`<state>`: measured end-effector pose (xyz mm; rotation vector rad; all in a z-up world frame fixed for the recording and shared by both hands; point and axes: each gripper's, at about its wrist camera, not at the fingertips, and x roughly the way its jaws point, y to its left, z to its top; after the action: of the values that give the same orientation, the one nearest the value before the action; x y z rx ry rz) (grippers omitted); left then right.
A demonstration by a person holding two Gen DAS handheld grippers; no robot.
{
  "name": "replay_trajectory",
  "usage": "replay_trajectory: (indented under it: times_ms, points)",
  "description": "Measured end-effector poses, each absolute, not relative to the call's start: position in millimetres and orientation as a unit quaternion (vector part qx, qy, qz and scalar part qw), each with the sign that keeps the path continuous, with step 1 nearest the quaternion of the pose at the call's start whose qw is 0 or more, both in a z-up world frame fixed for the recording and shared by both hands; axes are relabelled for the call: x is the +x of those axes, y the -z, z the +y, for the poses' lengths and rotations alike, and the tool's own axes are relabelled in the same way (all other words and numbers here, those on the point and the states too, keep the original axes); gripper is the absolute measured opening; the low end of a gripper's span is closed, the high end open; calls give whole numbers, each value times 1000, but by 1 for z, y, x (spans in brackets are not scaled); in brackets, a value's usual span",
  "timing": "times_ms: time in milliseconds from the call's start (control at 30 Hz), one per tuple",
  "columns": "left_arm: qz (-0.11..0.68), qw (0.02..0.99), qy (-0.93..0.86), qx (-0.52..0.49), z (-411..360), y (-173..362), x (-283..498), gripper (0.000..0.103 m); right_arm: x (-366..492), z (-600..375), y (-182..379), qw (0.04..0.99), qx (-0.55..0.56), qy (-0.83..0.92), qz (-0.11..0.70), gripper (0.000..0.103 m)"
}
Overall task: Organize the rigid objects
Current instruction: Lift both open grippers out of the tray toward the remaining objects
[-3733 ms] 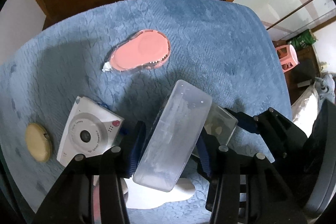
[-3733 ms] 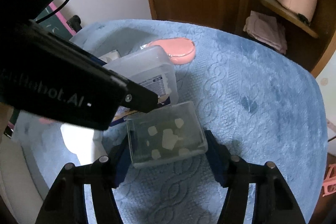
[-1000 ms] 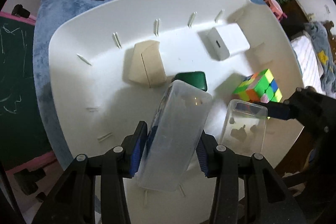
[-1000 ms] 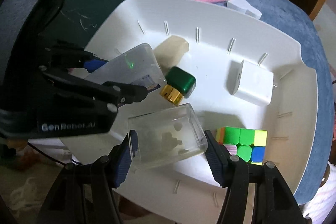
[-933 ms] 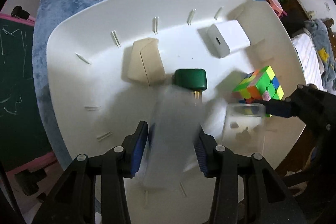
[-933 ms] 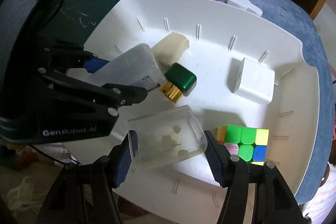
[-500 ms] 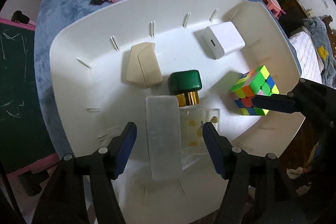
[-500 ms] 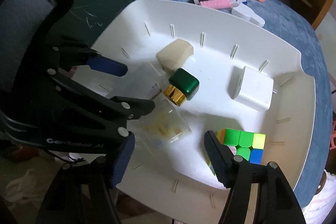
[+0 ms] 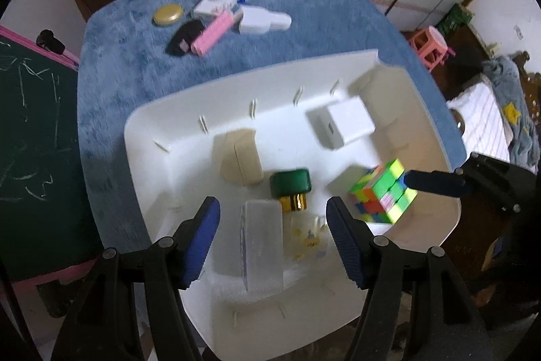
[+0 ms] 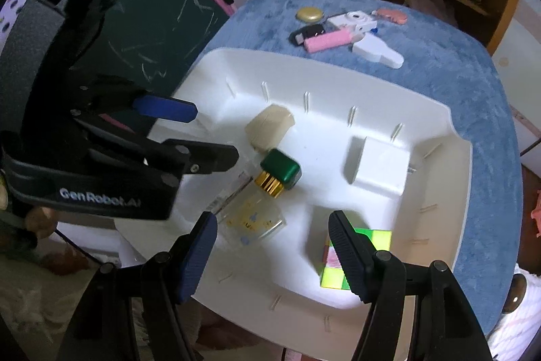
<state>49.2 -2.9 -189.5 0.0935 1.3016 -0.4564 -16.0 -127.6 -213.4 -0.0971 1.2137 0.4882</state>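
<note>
A blue-covered bench [image 9: 142, 63] carries a large white tray [image 9: 152, 164]. Above the tray's near end hangs the left gripper [image 9: 273, 232], its jaws wide and empty; they have just been opening. The frosted plastic box [image 9: 262, 247] lies flat in the tray below the gap between its jaws, clear of both pads. The right gripper [image 10: 270, 237] also hangs with jaws spread and nothing in them, just opened too. The small clear box [image 10: 253, 222] lies in the tray below it, nearer its left pad, touching neither pad. A green-capped bottle [image 10: 280, 173] sits just beyond that box, with the colour cube [image 9: 383, 195], white adapter [image 9: 345, 126] and beige block [image 9: 240, 158] around it.
</note>
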Motion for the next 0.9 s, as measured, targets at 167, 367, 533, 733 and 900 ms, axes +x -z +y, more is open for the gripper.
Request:
replay_trajectory:
  times_ms: [167,367,533,733,900]
  points:
    - [584,784,210,32,-2,174,58,69,-11,-138,199,803,-25,-219,554,69]
    - [565,799,203,18,3,152,71,69,0,-149,177,819,-16,-212,533,69]
    - [544,817,190,14,11,132,90,69,14,-157,156,832,-10,-210,513,69]
    - [520,838,165,8,22,107,122,69,38,-164,128,852,-30,-205,480,69]
    - [499,854,145,12,26,83,152,69,64,-170,106,865,-45,-202,458,69]
